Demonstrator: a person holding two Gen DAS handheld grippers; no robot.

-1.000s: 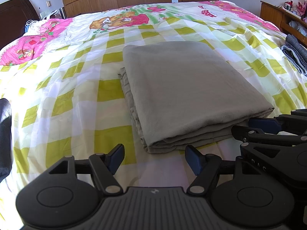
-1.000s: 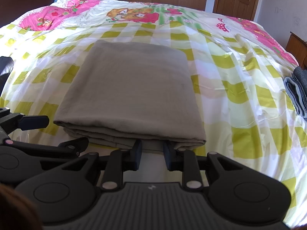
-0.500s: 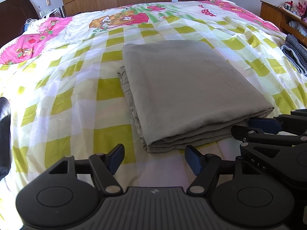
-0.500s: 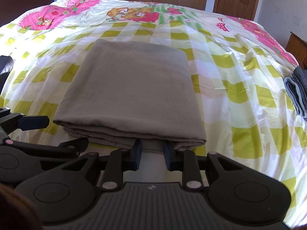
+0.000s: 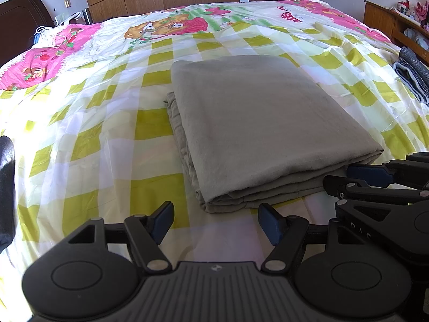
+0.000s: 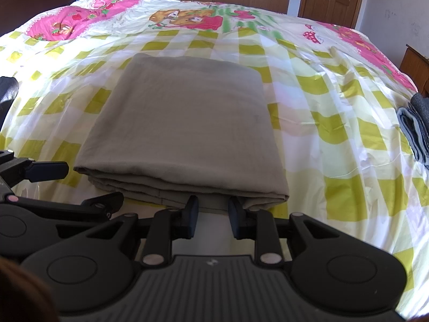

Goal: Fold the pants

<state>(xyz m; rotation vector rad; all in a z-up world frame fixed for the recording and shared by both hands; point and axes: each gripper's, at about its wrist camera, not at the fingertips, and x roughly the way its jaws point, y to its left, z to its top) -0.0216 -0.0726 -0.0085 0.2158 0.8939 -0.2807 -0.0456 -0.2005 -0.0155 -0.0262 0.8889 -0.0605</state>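
**Nothing moved in the last second: pants folded, both tools idle at the near edge**

No change against the frames a second back and half a second back: same pose for both tools, same lie of the cloth, same gaps between the fingers. Read as a pause at the end of the work, not a step in progress.

Grey-green pants (image 5: 262, 123) folded into a flat, squared packet of several layers, resting on the checked bedspread (image 5: 88, 139) about midway across the bed, nearer its front edge than the headboard end. Layered edges stacked fairly evenly along the near side and the left side; top face smooth, no loose leg or waistband sticking out.

Left tool (image 5: 215, 221) spread wide, nothing between the fingers, poised just short of the packet's near-left corner and apart from the cloth. Right tool (image 6: 213, 216) partly spread, a narrow gap between the blue pads, tips right at the near edge of the packet; whether touching the lowest layer, hard to tell, but no cloth pinched between them.

A separate stack of dark folded clothes (image 6: 415, 131) at the right edge of the bed, well apart from the pants.

Judgement: folding apparently complete or all but complete. Left to do, at most: a tidy of the near edge, or a lift of the packet over to the stack.
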